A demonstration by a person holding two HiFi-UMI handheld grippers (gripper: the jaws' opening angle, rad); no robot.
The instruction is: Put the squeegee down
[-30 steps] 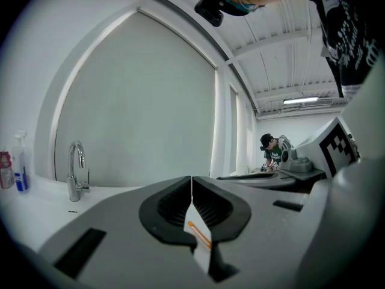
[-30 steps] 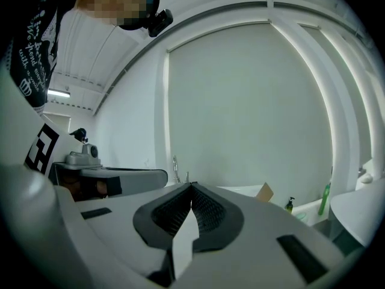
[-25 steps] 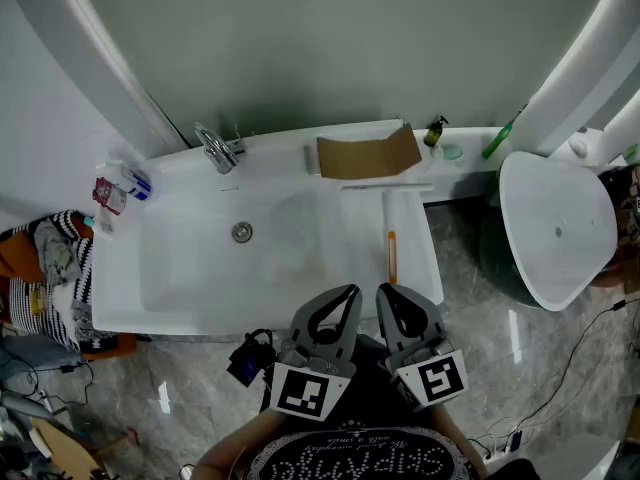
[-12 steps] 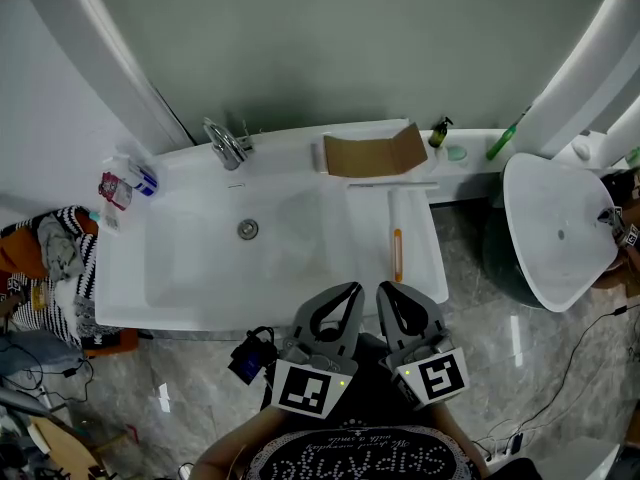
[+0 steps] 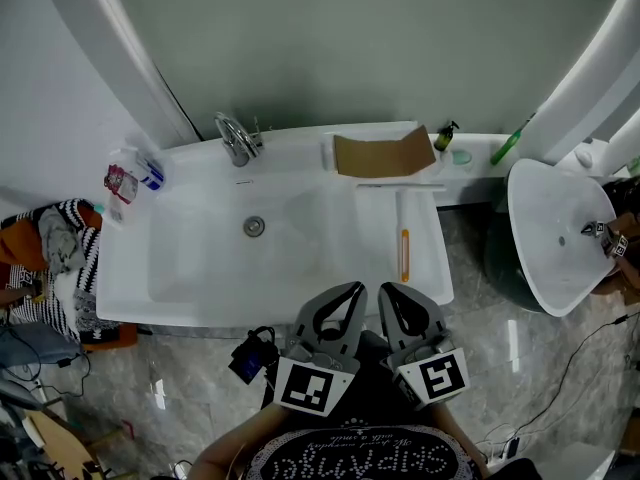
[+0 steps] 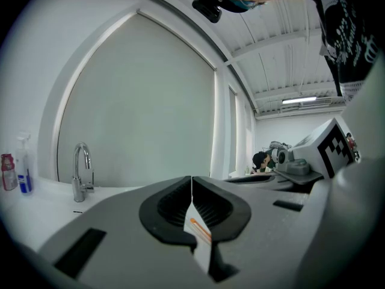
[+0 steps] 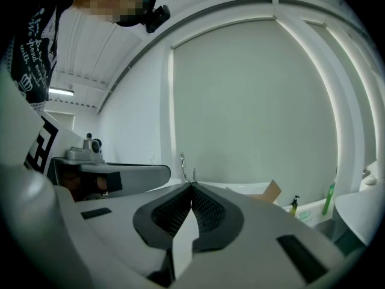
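Observation:
The squeegee [image 5: 404, 240], white with an orange strip along its handle, lies flat on the right ledge of the white sink [image 5: 190, 268], its blade end toward the wall. No gripper touches it. My left gripper [image 5: 352, 290] and right gripper [image 5: 386, 290] hover side by side close to the person's body, just in front of the sink's front edge. Both are shut with nothing between the jaws. In the left gripper view the jaws of the left gripper [image 6: 191, 180] meet, and the squeegee's orange strip [image 6: 200, 230] shows below them. The right gripper [image 7: 191, 186] is likewise shut.
A chrome faucet [image 5: 237, 138] and the drain [image 5: 254, 226] sit toward the back left. A folded cardboard box [image 5: 385, 154] rests at the back, with a small bottle [image 5: 443, 135] and a green bottle [image 5: 505, 148] beside it. Spray bottles [image 5: 125, 178] stand left; a second white basin [image 5: 555, 233] lies right.
The head view has drifted a little, so the sink sits slightly more to the right. Both grippers stay shut in the same place and the squeegee has not moved.

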